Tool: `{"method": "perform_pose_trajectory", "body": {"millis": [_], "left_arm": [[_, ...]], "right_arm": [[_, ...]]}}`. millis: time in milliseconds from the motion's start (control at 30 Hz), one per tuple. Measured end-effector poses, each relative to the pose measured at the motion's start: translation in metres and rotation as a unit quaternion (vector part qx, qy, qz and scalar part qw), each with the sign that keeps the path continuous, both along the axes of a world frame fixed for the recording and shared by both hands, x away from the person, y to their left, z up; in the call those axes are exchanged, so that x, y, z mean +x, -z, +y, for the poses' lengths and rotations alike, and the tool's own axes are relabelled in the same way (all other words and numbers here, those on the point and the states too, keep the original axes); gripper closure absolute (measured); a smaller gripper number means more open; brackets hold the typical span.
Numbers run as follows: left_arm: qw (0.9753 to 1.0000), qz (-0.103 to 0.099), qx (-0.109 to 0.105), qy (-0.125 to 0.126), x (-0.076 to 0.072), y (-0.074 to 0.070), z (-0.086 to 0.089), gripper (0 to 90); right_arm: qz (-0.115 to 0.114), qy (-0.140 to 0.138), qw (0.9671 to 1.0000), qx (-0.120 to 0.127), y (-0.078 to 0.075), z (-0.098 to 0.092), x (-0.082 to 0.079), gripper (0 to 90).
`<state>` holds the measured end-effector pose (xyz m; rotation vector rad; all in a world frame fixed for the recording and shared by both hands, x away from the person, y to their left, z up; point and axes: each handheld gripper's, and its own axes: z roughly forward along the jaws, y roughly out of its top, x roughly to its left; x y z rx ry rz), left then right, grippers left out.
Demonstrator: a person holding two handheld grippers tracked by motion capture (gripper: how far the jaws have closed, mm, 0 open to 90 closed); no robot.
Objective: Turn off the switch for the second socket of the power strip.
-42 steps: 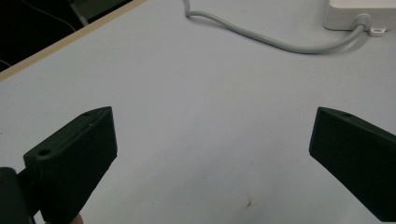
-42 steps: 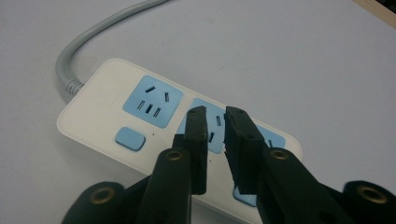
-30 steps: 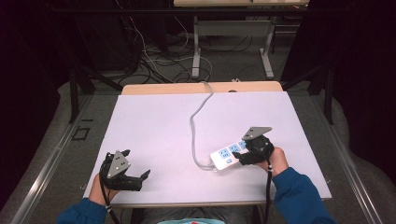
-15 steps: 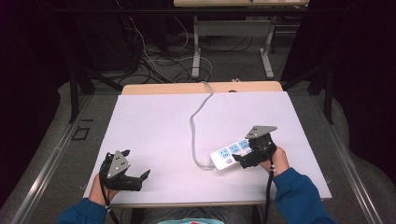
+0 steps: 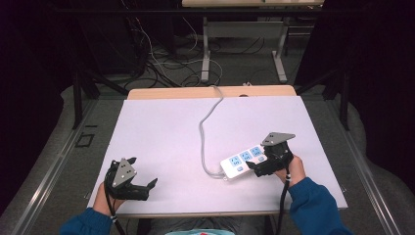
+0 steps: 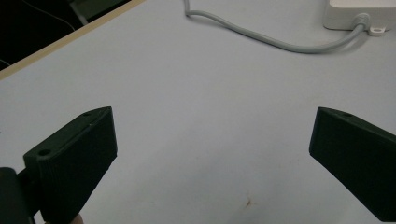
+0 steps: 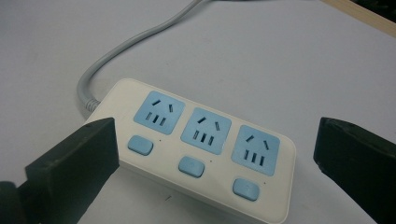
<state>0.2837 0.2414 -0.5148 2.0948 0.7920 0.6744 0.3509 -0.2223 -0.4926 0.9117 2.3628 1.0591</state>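
A white power strip [image 5: 243, 160] with three blue sockets and three blue buttons lies on the white table [image 5: 161, 132], right of centre. It shows close up in the right gripper view [image 7: 201, 149]. Its grey cable [image 5: 203, 132] curls toward the table's far edge. My right gripper [image 5: 257, 169] is open, with its jaws wide apart on either side of the strip's near long side [image 7: 212, 135], touching nothing. At the front left my left gripper [image 5: 147, 188] rests open over bare table [image 6: 212, 126], with the strip's cable end [image 6: 359, 21] farther off.
A wooden strip [image 5: 186, 92] borders the table's far side. Beyond it, on the dark floor, are loose cables [image 5: 166, 61] and the legs of another desk [image 5: 205, 49]. Each gripper trails a black cable over the near edge.
My right gripper has drifted slightly to the right beside the power strip, which has hardly shifted. The left gripper has stayed where it was.
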Motion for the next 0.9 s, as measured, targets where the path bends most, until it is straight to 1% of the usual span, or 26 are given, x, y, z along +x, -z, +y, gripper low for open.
{"method": "perform_pose_trajectory", "body": {"millis": [33, 67, 267, 500, 533, 600, 633, 667, 700, 733, 767, 800, 900], "left_arm": [[1.0000, 0.001, -0.002, 0.000, 0.000, 0.000, 0.000, 0.9], [1.0000, 0.000, -0.002, -0.001, 0.000, 0.000, 0.000, 0.9], [1.0000, 0.001, -0.002, -0.002, 0.000, 0.000, 0.000, 0.9], [1.0000, 0.000, -0.004, -0.002, 0.000, 0.000, 0.000, 0.9], [1.0000, 0.000, -0.003, -0.003, 0.000, 0.000, 0.000, 0.9], [1.0000, 0.000, -0.004, -0.003, 0.000, 0.000, 0.000, 0.9], [1.0000, 0.000, -0.004, -0.003, 0.000, 0.000, 0.000, 0.9], [1.0000, 0.001, -0.003, -0.003, 0.000, 0.000, 0.000, 0.9], [1.0000, 0.001, -0.003, -0.003, 0.000, 0.000, 0.000, 0.9], [1.0000, 0.001, -0.003, -0.003, 0.000, 0.000, 0.000, 0.9], [1.0000, 0.001, -0.003, -0.003, 0.000, 0.000, 0.000, 0.9], [1.0000, 0.001, -0.003, -0.003, 0.000, 0.000, 0.000, 0.9], [1.0000, 0.001, -0.005, -0.004, -0.001, 0.000, 0.000, 0.9]], "right_arm": [[0.006, 0.000, 1.0000, 0.000, -0.001, -0.001, -0.001, 0.0], [0.002, 0.000, 1.0000, 0.001, 0.000, -0.002, -0.001, 0.0], [-0.001, 0.005, 1.0000, 0.001, -0.002, -0.007, -0.005, 0.0], [-0.006, 0.016, 0.9998, 0.006, -0.002, -0.018, -0.011, 0.0], [-0.001, 0.021, 0.9997, 0.011, -0.002, -0.020, -0.013, 0.0], [-0.006, 0.026, 0.9996, 0.008, -0.002, -0.024, -0.015, 0.0], [-0.001, 0.030, 0.9995, 0.013, -0.002, -0.025, -0.016, 0.0], [-0.005, 0.029, 0.9995, 0.008, -0.001, -0.028, -0.016, 0.0], [-0.001, 0.030, 0.9995, 0.009, -0.001, -0.029, -0.017, 0.0], [-0.003, 0.034, 0.9994, 0.008, -0.001, -0.030, -0.018, 0.0], [0.000, 0.034, 0.9994, 0.010, -0.001, -0.032, -0.019, 0.0], [-0.006, 0.035, 0.9993, 0.009, 0.000, -0.034, -0.020, 0.0], [-0.003, 0.041, 0.9991, 0.011, 0.000, -0.038, -0.023, 0.0]]}}
